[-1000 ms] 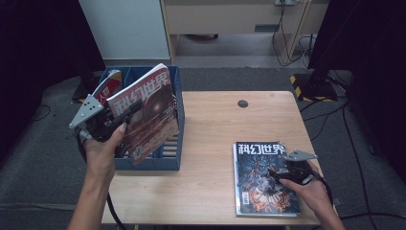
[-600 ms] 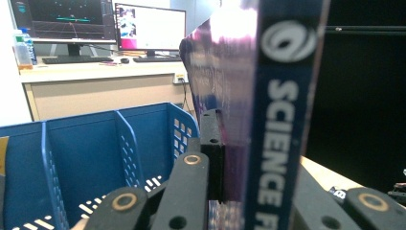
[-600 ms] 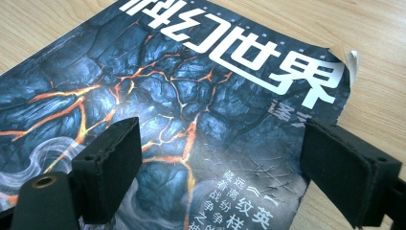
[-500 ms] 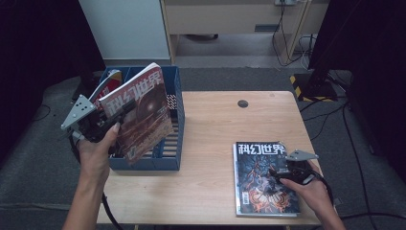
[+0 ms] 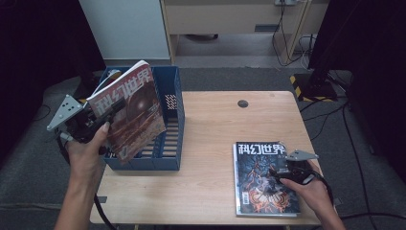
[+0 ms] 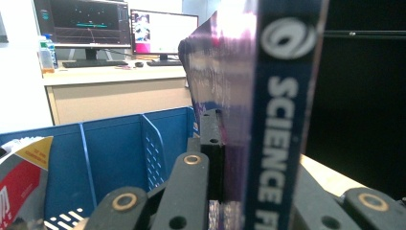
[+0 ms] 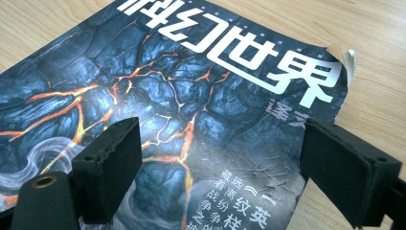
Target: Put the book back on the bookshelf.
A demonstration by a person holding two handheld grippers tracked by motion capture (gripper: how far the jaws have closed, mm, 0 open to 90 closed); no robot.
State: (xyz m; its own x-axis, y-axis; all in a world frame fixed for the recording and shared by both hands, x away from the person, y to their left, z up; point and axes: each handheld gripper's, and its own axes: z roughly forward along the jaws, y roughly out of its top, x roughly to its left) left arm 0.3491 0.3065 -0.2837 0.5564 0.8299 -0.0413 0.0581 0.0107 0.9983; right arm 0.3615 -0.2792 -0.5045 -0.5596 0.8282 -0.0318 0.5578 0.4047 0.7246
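Note:
A reddish magazine [image 5: 131,115] hangs tilted over the blue file rack [image 5: 170,120] at the table's left end, with my left gripper [image 5: 104,116] shut on its edge. In the left gripper view its blue spine [image 6: 277,120] stands upright, pinched by the left gripper [image 6: 230,158], with the rack's dividers [image 6: 110,143] behind. A dark magazine with a lava-crack cover [image 5: 258,177] lies flat at the front right of the table. My right gripper [image 5: 280,170] rests low over it, open. In the right gripper view the right gripper [image 7: 220,163] has its pads spread above the cover [image 7: 191,96], whose top corner curls up.
Another magazine [image 6: 19,177] stands in the rack's left compartment. A small black disc [image 5: 243,103] lies on the table's far side. A desk with monitors [image 6: 110,28] stands beyond the rack. Bare wood [image 5: 210,143] runs between the rack and the dark magazine.
My left hand has shifted a little to the left with the reddish magazine still clamped. The right hand and the dark magazine have not moved.

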